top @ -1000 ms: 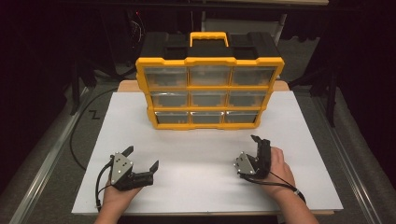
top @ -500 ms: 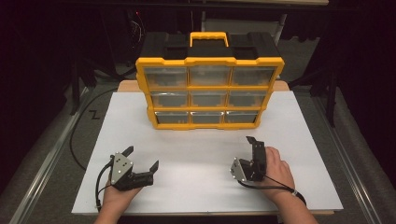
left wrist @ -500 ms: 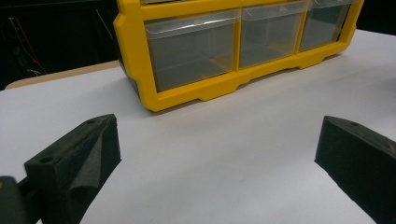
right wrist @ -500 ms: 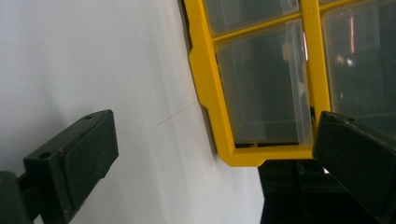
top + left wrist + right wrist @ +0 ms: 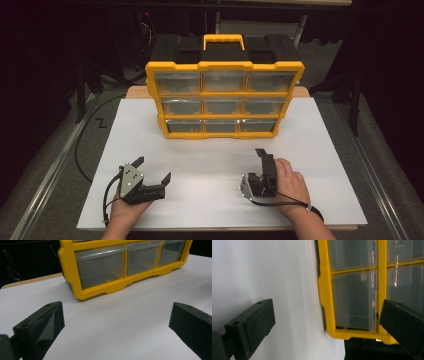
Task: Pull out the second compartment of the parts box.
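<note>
Dark surroundings ring a worktop [image 5: 320,150] covered by a white sheet.

High view: organiser [image 5: 224,100], yellow frame, black top, yellow handle, standing upright at the far middle of the sheet; nine clear drawers in three rows, contents not discernible. Left tongs [image 5: 152,169], held in the left hand [image 5: 125,210] at the near left, jaws spread wide, holding nothing, well apart from the organiser. Right tongs [image 5: 260,167], held in the right hand [image 5: 287,185] at the near right, turned on their side; jaw spread unclear from here. Against the earlier frames, the right tongs have rolled further over; left tongs unchanged.

Left gripper view: jaws wide apart over bare sheet; organiser [image 5: 125,265] ahead, bottom-row drawers look empty.

Right gripper view: jaws wide apart, gripping nothing; organiser [image 5: 352,290] appears rotated, its drawers seemingly empty.
</note>
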`<move>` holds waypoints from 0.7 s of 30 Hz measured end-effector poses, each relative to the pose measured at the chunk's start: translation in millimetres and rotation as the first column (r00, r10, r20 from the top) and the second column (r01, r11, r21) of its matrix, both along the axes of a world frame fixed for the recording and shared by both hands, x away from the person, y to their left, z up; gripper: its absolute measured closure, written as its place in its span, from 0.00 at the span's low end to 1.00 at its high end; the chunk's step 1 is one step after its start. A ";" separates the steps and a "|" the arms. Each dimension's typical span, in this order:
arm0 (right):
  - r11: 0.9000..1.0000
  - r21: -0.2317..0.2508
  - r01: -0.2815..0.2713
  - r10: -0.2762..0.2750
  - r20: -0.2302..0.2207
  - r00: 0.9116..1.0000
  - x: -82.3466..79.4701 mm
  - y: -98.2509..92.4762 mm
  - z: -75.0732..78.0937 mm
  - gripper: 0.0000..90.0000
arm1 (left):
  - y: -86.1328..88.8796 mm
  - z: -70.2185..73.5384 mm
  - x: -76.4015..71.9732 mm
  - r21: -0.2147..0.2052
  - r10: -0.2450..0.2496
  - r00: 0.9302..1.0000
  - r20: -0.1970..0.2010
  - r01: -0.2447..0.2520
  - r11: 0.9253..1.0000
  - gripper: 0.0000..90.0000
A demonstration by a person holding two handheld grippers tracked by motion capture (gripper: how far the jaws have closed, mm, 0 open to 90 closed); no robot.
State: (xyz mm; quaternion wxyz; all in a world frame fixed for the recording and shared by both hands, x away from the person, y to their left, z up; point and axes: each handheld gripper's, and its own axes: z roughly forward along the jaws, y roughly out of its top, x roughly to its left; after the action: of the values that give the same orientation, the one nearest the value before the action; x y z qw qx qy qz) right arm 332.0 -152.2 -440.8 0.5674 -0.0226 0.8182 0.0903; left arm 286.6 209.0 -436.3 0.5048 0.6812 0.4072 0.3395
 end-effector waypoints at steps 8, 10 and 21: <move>0.999 -0.039 0.006 -0.005 0.018 1.000 1.1 14.0 -6.7 0.02 | 1.2 0.7 0.5 -0.026 -0.011 1.000 -0.019 0.011 1.000 0.00; 0.999 -0.043 0.002 -0.001 0.022 1.000 2.7 16.4 -7.5 0.02 | 0.8 0.4 0.7 -0.021 -0.016 1.000 -0.023 0.015 1.000 0.00; 0.998 -0.069 -0.006 0.012 0.082 0.997 14.0 35.5 -2.5 0.02 | -0.5 -0.5 1.4 0.009 -0.017 1.000 -0.015 0.018 1.000 0.00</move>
State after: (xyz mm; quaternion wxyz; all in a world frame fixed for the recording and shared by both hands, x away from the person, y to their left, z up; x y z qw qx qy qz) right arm 346.0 -116.7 -443.3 0.5989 -0.0496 0.7968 0.0634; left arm 287.9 208.5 -436.8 0.5015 0.6897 0.4033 0.3319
